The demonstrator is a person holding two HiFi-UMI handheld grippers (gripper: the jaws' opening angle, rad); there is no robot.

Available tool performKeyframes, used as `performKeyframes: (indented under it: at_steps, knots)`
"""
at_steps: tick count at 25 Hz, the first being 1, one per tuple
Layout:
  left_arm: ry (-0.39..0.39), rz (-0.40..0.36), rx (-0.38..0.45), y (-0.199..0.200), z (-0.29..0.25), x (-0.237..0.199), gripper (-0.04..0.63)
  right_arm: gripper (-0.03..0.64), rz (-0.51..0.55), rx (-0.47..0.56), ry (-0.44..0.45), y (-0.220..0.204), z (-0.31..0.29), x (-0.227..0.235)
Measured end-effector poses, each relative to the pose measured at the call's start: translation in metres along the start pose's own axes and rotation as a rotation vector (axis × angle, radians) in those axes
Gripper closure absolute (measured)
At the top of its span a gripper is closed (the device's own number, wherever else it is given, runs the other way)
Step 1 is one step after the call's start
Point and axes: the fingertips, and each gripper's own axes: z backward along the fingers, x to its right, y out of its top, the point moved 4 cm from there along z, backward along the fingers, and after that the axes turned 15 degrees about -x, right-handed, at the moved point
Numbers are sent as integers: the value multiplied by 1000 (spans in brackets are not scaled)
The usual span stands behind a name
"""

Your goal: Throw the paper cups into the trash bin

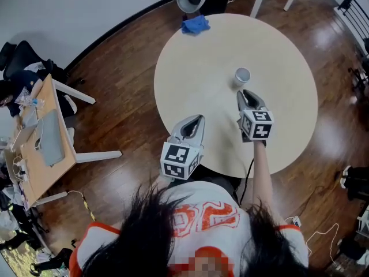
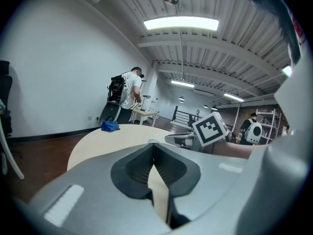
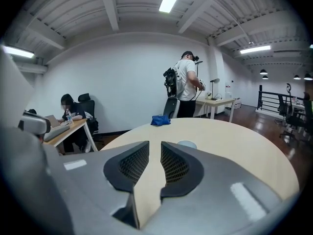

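Paper cup is seen upright just ahead of the right gripper, whose jaws are slightly parted and empty; the left gripper is closed on nothing.

left gripper held out with jaws together, empty; right gripper reaches further forward, jaws slightly apart, empty.

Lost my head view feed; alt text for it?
An upright paper cup stands on a round pale table, just beyond the empty right gripper. The left gripper is over the near edge; a blue cloth lies at the far edge.
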Motion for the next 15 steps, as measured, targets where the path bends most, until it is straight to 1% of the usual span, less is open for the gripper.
performKeyframes:
  at_steps: [3, 8, 12, 15]
  knots:
    - [11, 5, -17, -2, -3, -4, 595, 538, 23, -27, -6, 4, -19, 9]
    - [30, 14, -46, -5, -11, -13, 595, 526, 82, -104, -32, 8, -50, 26]
    - [46, 21, -64, -5, -14, -20, 595, 517, 180, -163, -57, 14, -73, 35]
    - [58, 27, -71, -7, -14, -25, 595, 508, 261, -230, -67, 14, -88, 37]
